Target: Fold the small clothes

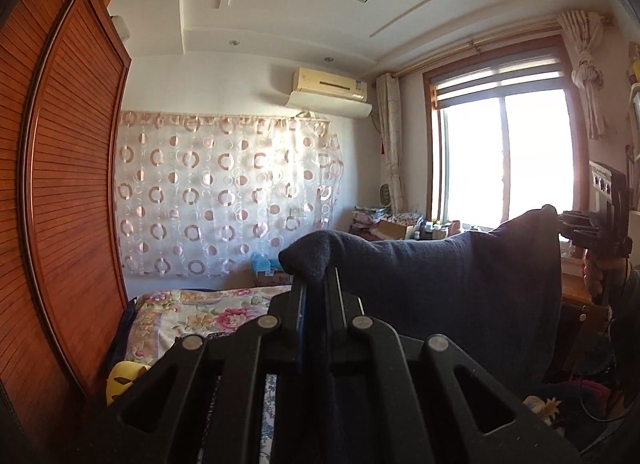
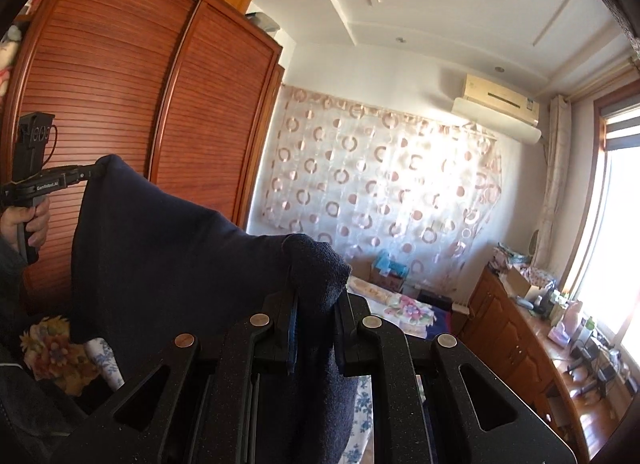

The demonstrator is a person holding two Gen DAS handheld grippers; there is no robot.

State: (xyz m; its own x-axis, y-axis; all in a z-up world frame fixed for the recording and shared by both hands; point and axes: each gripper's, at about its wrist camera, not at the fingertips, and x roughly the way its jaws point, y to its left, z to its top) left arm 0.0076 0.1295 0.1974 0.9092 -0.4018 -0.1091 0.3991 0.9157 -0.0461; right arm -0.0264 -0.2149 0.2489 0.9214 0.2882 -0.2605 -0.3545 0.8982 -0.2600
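A dark navy knit garment point(image 1: 448, 288) hangs stretched in the air between both grippers, above the bed. My left gripper point(image 1: 316, 284) is shut on one top corner, which bunches over its fingertips. My right gripper point(image 2: 316, 296) is shut on the other top corner of the garment point(image 2: 180, 256). In the left wrist view the right gripper point(image 1: 560, 224) shows at the far right, clamped on the cloth's corner. In the right wrist view the left gripper point(image 2: 90, 173) shows at the far left, held by a hand. The garment's lower edge hangs down out of sight.
A bed with a floral cover point(image 1: 192, 316) lies below. A tall wooden wardrobe point(image 2: 140, 104) stands at the left. A circle-patterned curtain point(image 1: 224, 192) covers the far wall. A wooden cabinet with clutter point(image 2: 532, 328) runs under the bright window point(image 1: 504, 160). A yellow toy point(image 1: 122, 378) lies on the bed.
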